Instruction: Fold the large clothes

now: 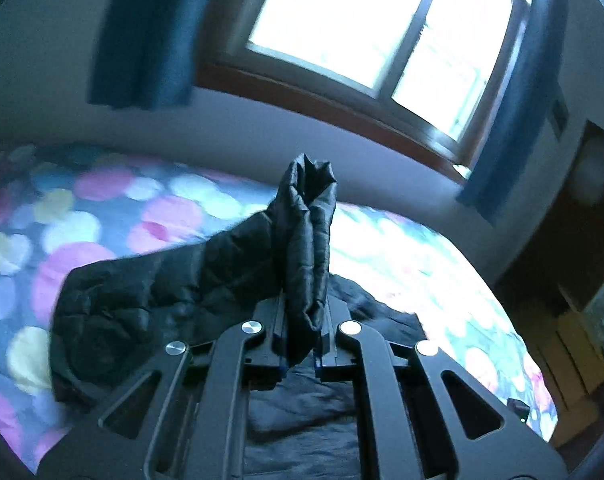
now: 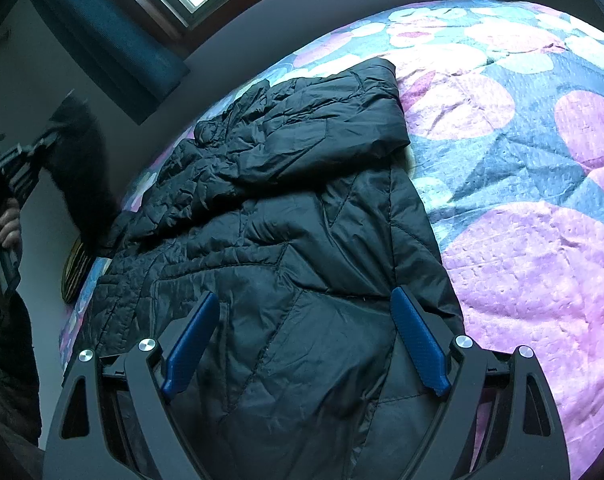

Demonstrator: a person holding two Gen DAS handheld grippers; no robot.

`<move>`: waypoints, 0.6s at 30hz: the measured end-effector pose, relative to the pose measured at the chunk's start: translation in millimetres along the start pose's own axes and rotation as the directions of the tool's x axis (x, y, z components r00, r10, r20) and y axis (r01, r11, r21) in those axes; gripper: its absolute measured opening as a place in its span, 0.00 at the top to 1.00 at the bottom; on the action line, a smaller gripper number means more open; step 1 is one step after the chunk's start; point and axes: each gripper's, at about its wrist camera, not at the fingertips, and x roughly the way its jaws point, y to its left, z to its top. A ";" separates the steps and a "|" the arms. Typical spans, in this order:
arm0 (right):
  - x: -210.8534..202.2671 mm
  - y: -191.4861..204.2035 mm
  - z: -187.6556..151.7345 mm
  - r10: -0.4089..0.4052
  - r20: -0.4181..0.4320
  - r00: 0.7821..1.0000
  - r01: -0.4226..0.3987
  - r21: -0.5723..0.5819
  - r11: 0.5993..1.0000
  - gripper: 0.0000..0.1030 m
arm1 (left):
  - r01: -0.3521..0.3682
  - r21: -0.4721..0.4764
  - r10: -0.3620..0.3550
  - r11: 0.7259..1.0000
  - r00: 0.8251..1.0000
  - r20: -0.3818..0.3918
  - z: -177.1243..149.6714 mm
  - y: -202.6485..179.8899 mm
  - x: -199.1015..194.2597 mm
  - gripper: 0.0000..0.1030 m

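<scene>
A big black puffy jacket [image 2: 286, 216] lies spread out on the bed [image 2: 542, 184]. The bed has a cover with large pink, white and blue dots on it. The jacket is wrinkled, and the top part is folded over near the far side of the bed.

The left tongs [image 1: 304, 320] are squeezed tight on a bunched-up piece of the jacket [image 1: 308, 236]. That piece sticks up between the two fingers and pokes out past their tips. From there the black cloth hangs down to the left and leads to the rest of the jacket on the bed below. These tongs are lifted up above the bed, and point toward a bright window [image 1: 378, 28] with dark blue curtains [image 1: 142, 32] on each side.

The right tongs [image 2: 302, 336] are wide open and hold nothing. Their blue fingertips [image 2: 192, 340] sit over the near part of the jacket, one on each side of a wide patch of black cloth. I cannot tell if they touch the cloth or are just above it.

At the far left of the right-hand view, a person's hand [image 2: 8, 224] grips the handle of the other tool, with a dark blurry bit of cloth beside it.
</scene>
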 end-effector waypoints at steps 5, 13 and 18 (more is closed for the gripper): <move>-0.5 -0.6 -0.1 0.002 0.001 1.000 -0.002 0.002 1.000 0.16 | 0.019 0.075 -0.013 0.997 0.997 -0.078 -25.9 -47.1 52.1 0.93; -0.5 -0.9 -1.0 0.008 0.004 1.000 -0.008 0.009 1.000 0.16 | -0.014 0.111 0.038 0.994 0.975 -0.217 -73.5 -74.6 130.9 0.93; -1.0 -2.9 -1.8 0.016 0.005 1.000 -0.016 0.015 1.000 0.16 | -0.039 0.144 0.077 0.989 0.960 -0.270 -98.3 -82.7 159.7 0.93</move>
